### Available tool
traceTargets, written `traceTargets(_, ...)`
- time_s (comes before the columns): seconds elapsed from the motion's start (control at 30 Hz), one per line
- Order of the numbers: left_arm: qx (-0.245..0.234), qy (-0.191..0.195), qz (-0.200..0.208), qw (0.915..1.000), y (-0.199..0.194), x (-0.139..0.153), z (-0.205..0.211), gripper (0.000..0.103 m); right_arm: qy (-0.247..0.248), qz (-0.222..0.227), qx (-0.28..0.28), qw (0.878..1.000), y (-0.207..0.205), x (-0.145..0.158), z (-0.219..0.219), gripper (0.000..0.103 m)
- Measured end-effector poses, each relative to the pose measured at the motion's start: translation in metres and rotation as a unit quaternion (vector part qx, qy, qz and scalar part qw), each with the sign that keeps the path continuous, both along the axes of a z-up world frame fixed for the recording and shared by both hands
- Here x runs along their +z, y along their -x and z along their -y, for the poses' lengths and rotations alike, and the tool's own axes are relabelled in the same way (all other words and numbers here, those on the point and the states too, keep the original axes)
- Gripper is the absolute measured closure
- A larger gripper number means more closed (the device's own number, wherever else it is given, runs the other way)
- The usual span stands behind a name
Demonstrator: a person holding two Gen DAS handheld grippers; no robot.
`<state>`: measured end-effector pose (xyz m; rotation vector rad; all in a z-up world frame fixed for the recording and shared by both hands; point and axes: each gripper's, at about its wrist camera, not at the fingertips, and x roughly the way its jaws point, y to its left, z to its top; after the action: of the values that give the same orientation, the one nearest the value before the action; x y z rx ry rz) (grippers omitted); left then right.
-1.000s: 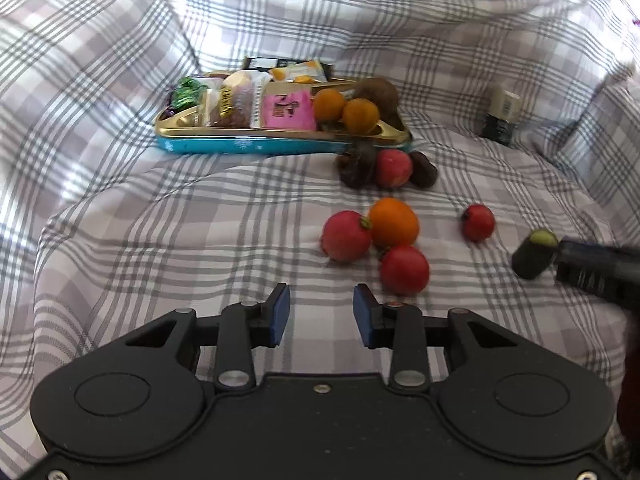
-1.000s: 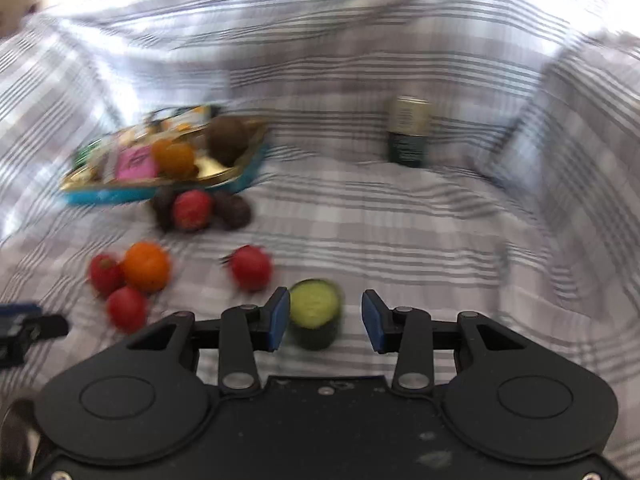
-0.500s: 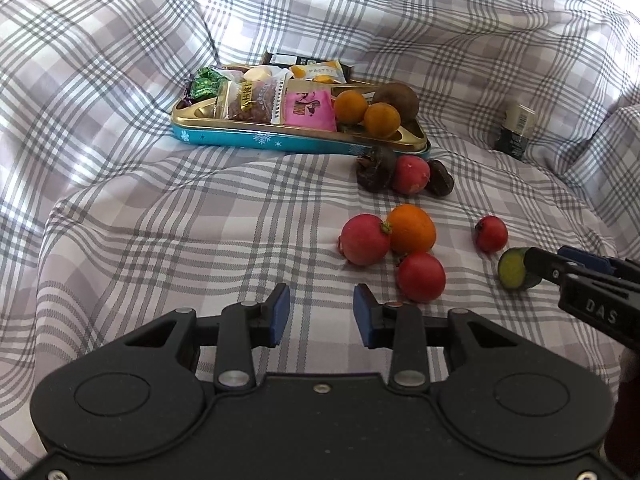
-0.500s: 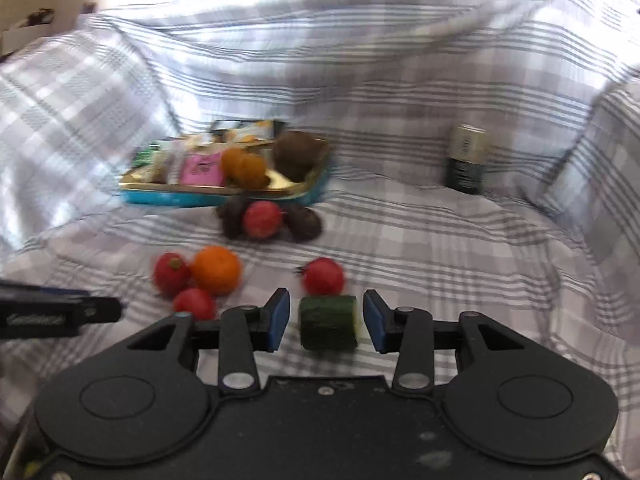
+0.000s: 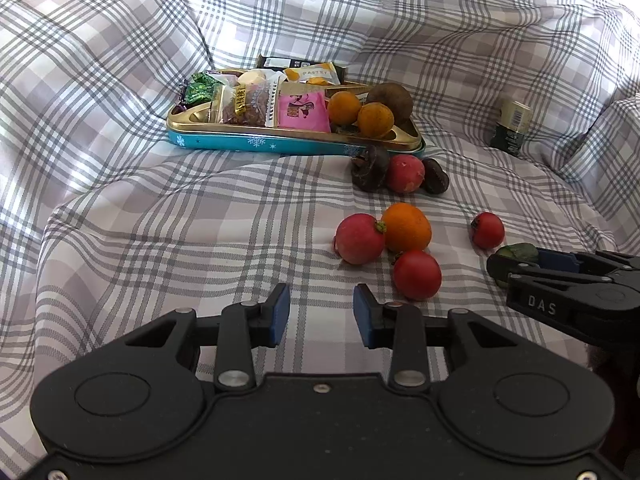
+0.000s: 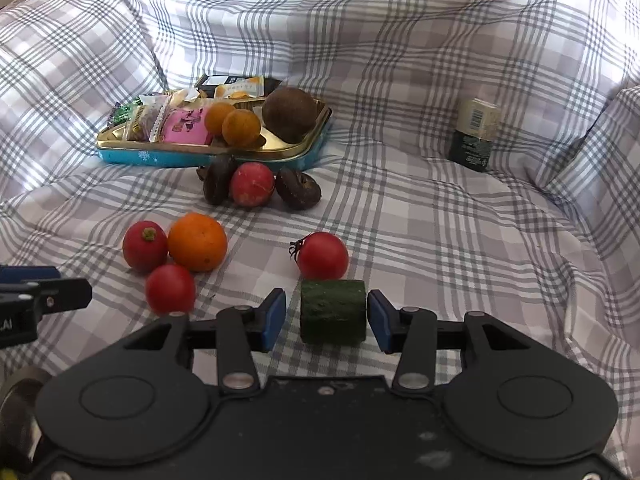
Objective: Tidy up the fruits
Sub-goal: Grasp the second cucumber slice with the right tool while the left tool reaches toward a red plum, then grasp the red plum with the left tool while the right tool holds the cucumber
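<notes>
A short dark-green cucumber piece lies on its side on the checked cloth, just in front of a red tomato. My right gripper straddles it and its jaws are opening, with a clear gap at the left pad. In the left wrist view the cucumber piece peeks out behind the right gripper. An orange and two red fruits cluster to the left. My left gripper is open over bare cloth, holding nothing.
A gold and blue tray at the back holds wrapped snacks, two small oranges and a brown fruit. A red fruit and two dark brown ones lie before it. A small bottle stands at the back right. Cloth folds rise all around.
The right gripper carried the cucumber piece leftward beside the tomato. The piece went from cut face up to lying on its side, and the jaws have widened off it.
</notes>
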<state>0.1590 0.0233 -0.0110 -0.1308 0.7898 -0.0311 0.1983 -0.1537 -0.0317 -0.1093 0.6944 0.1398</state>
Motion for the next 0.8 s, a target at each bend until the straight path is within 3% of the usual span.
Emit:
traceTargets(0.07,0.001,0.002,-0.005,1.0,-0.001,0.0,0.0,0.059,-0.003,-0.002,-0.003,1.0,-0.002,-0.001,0.001,0.055)
traceTargets(0.2,0.001,0.003,-0.012,0.9999,-0.005,0.002,0.002,0.059,-0.006,-0.008,-0.009,1.0,-0.004,-0.003,0.004,0.066)
traceTargets(0.57,-0.019,-0.025,-0.022,0.9993,-0.047,0.0,0.021,0.057,-0.045,-0.004,-0.025,0.999,-0.002,0.005,0.019,0.066)
traceTargets(0.8,-0.038,-0.039,-0.003,0.9985,-0.065,-0.004,0.029,0.053,-0.058,-0.002,-0.037,0.998,-0.002,0.008,0.025,0.066)
